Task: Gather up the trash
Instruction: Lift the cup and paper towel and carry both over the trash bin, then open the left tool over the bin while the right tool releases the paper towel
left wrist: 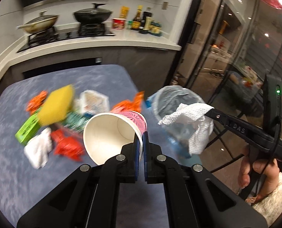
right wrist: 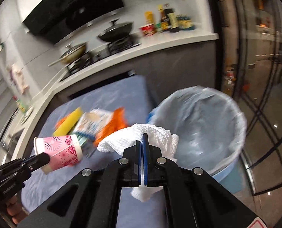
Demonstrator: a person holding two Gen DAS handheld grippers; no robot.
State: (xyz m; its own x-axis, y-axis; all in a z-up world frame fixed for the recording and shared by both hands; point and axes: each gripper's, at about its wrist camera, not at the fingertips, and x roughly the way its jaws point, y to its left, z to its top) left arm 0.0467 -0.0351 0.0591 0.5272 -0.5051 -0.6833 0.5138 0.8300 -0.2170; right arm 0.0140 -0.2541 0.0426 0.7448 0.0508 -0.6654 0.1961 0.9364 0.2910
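- A pink paper cup (left wrist: 110,133) is pinched by its rim in the closed left tongs (left wrist: 140,146), lifted off the blue surface (left wrist: 11,171); its long axis lies near level, its mouth facing the left camera.
- A crumpled white paper towel (right wrist: 141,138) is clamped in the closed right tongs (right wrist: 142,146), beside the lined bin (right wrist: 236,133), seemingly for dropping in.
- Wrappers (left wrist: 66,146) lie on the surface beyond.
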